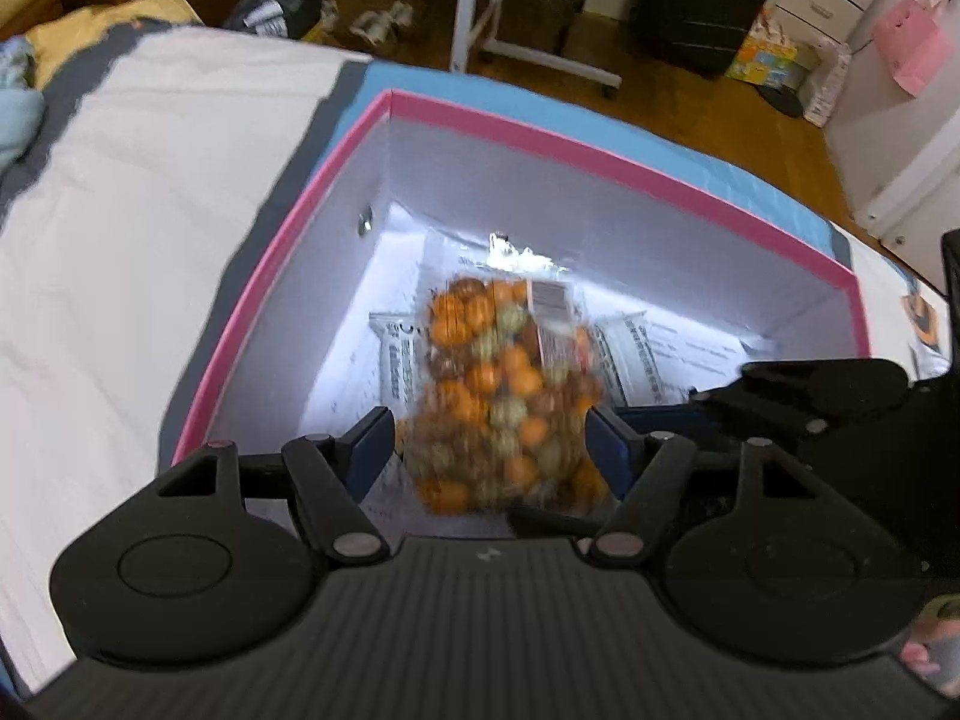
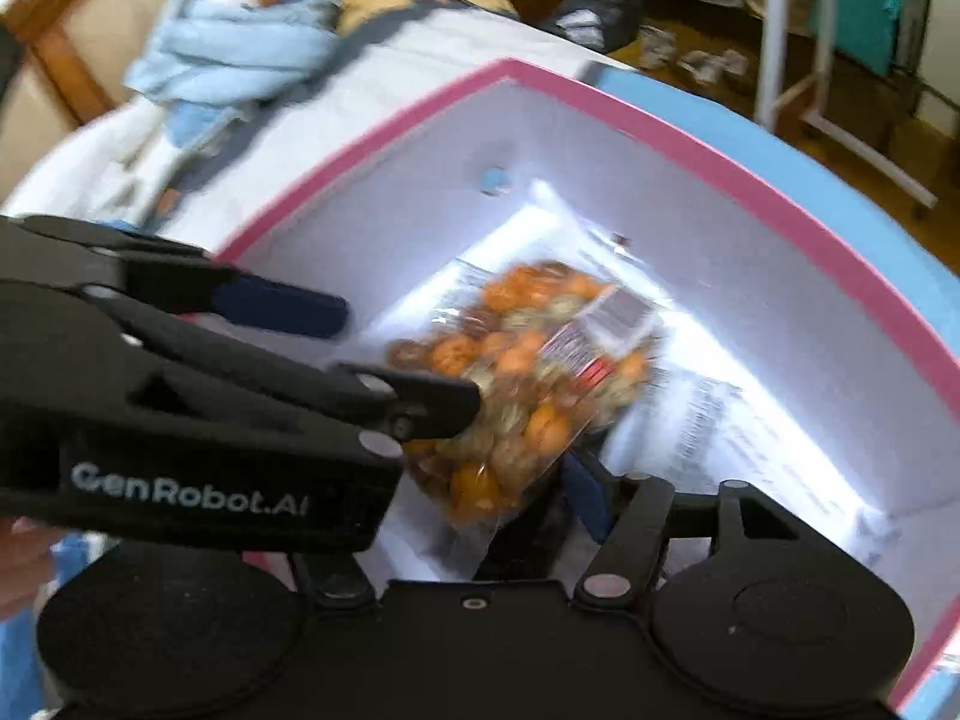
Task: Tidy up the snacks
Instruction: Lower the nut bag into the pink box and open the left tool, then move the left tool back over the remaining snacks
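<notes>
A clear bag of orange, green and brown snack balls [image 1: 504,396] hangs blurred inside a pink-rimmed white box [image 1: 336,174]. My left gripper [image 1: 492,438] is over the box with its blue pads on both sides of the bag's lower part; I cannot tell whether they touch it. In the right wrist view the same bag [image 2: 528,384] lies between the left gripper's fingers [image 2: 288,306] and the box floor. My right gripper [image 2: 528,480] sits low at the box's near side; only one blue pad [image 2: 585,498] shows, the other is hidden behind the left gripper.
White printed snack packets [image 1: 396,354] lie flat on the box floor, also in the right wrist view [image 2: 750,438]. The box stands on a blue sheet [image 1: 540,102] on a white bed [image 1: 138,192]. A light blue cloth [image 2: 240,54] lies on the bed. Floor clutter and a dark suitcase [image 1: 708,0] lie beyond.
</notes>
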